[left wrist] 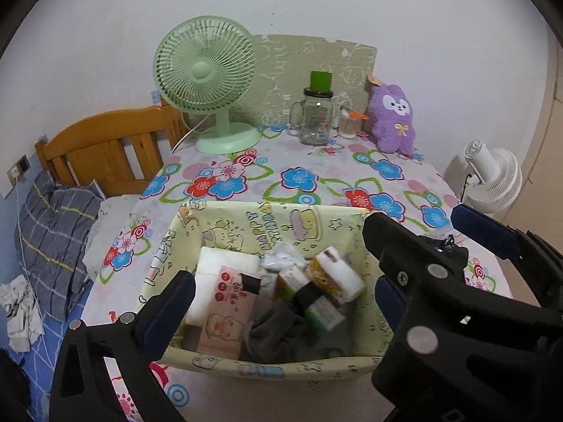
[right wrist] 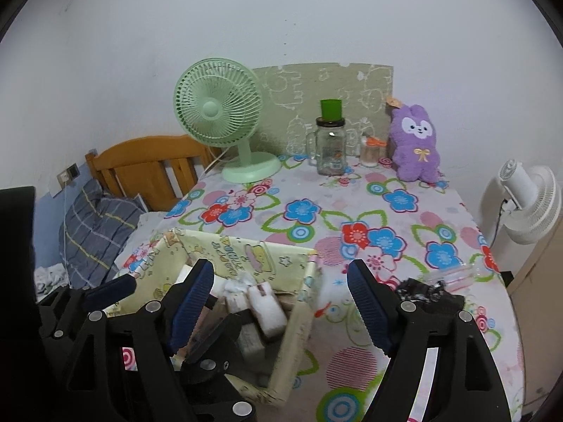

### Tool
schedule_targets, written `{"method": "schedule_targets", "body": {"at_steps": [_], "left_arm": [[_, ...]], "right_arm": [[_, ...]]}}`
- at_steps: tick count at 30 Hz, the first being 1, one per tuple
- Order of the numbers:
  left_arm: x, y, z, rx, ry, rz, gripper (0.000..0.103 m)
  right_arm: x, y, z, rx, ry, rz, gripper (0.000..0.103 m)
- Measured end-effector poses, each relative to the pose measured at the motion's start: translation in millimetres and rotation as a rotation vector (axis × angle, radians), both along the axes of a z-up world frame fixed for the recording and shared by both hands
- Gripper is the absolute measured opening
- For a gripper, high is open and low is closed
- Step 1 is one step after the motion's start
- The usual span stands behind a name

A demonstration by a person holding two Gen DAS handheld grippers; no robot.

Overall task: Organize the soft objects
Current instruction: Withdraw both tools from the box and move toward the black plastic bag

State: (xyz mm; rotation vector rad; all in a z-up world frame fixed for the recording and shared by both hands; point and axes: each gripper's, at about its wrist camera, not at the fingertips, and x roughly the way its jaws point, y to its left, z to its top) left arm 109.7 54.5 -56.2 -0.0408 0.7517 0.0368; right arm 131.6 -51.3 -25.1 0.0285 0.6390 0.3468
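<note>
The pale yellow cartoon-print storage box [left wrist: 267, 225] sits open-topped at the near edge of the counter [left wrist: 316, 179], which is covered in a floral cloth. Inside it lie a white tissue pack [left wrist: 225, 263] with a pink baby-print packet [left wrist: 227, 313] leaning on it at the left, a dark grey cloth [left wrist: 278, 334] slumped along the near wall, a crumpled clear plastic bag [left wrist: 281, 256] toward the far wall, and several small wrapped packs, one white block [left wrist: 343, 274] lying tilted across the right side. The box's long axis runs left to right across the left wrist view.

The left gripper [left wrist: 278, 277] hangs above the box with its jaws spread wide and nothing between them. The right gripper [right wrist: 281, 302] is also wide open and empty, straddling the box's right wall, its left finger [right wrist: 191, 302] over the contents.

A crumpled black item [right wrist: 422, 290] and a clear plastic wrapper [right wrist: 457, 274] lie on the counter just right of the box. At the far edge stand a green desk fan [left wrist: 207, 81], a glass mug jar with a green cap [left wrist: 315, 116], a small cotton-swab jar [left wrist: 349, 125], and a purple plush rabbit [left wrist: 392, 119], upright and facing forward, well apart from the box. A bed with a plaid pillow [left wrist: 52, 235] lies left; a white fan [left wrist: 492, 179] stands right.
</note>
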Motion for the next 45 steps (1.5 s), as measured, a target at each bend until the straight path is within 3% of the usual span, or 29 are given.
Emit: {"method": "schedule_targets", "body": {"at_steps": [28, 45], "left_arm": [[-17, -79, 23, -0.007, -0.053, -0.068, 0.103], [-12, -144, 9, -0.024, -0.052, -0.114, 0.103]], "right_arm": [[-24, -94, 17, -0.005, -0.038, -0.129, 0.086], [-30, -160, 4, -0.034, -0.060, -0.193, 0.086]]}}
